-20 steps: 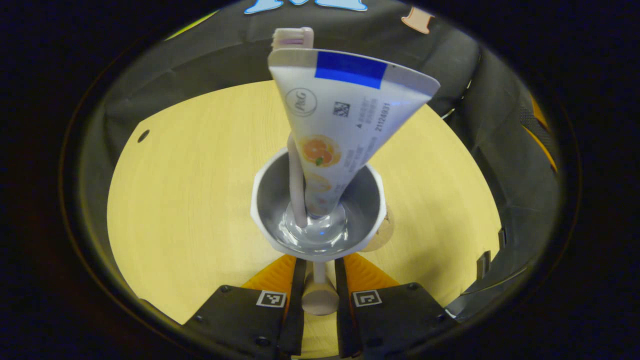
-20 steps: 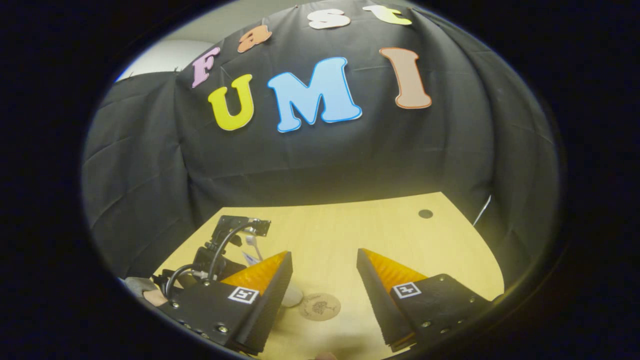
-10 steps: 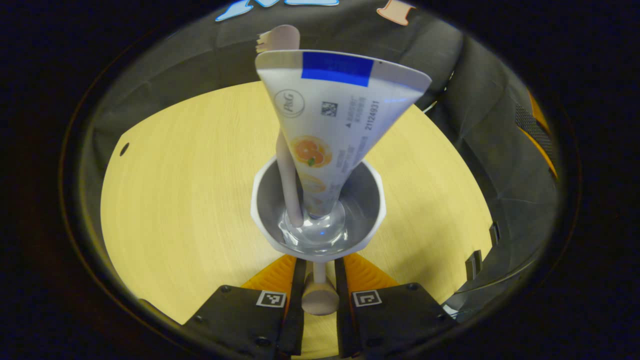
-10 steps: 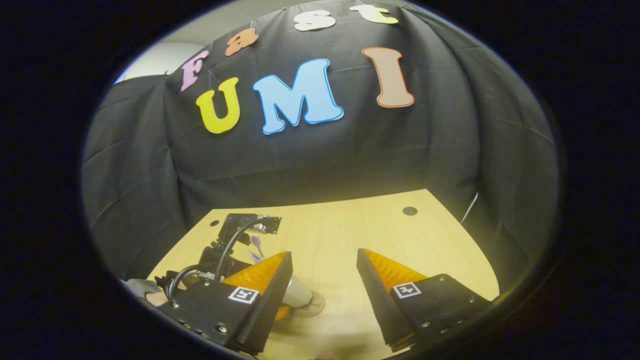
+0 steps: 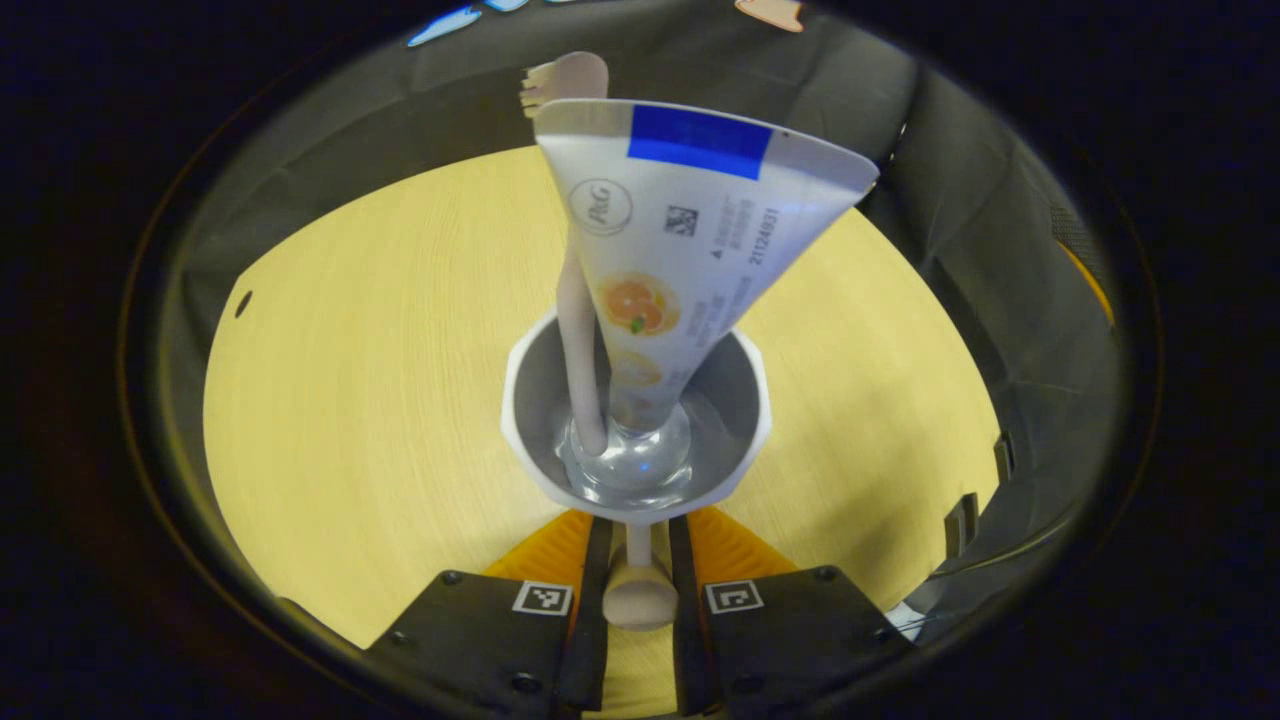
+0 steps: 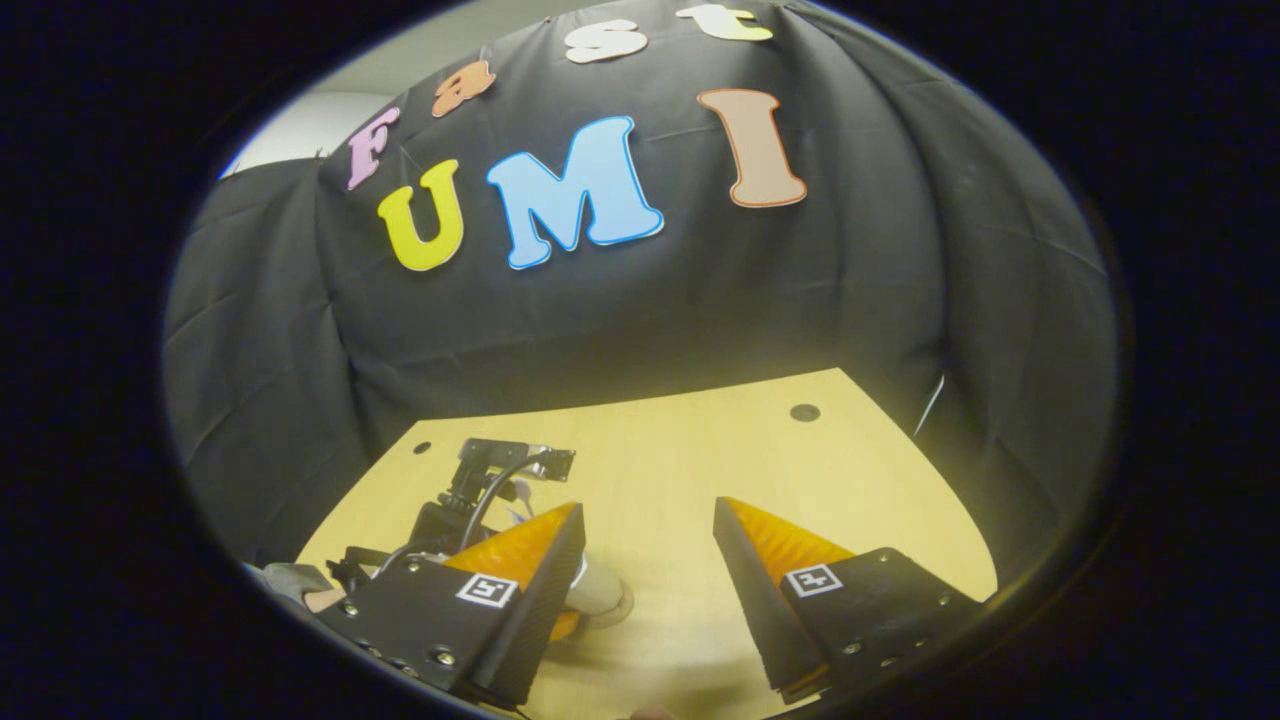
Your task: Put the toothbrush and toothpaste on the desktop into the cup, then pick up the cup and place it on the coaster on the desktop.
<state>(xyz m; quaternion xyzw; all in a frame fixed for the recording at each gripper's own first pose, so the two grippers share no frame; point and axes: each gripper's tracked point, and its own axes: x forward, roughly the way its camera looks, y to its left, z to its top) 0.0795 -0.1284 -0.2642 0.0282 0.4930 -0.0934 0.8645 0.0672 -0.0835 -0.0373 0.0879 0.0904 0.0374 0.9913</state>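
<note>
Left gripper [image 5: 637, 545] closed on the cup's handle [image 5: 638, 590].
The cup [image 5: 636, 410] holds the toothbrush [image 5: 577, 300] and toothpaste tube [image 5: 680, 230] above the table [image 5: 350, 400]; right gripper [image 6: 648, 560] is wide open, holding nothing.

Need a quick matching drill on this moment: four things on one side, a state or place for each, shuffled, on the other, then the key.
Things
1. toothpaste
2. toothbrush
3. left tool
4. right tool

States
A. open, holds nothing
B. clamped on the cup's handle
C. pale stick in the cup, bristles up
D. tube in the cup, flat crimped end up

Pairs: 1-D, 2-C, 3-B, 4-A
</note>
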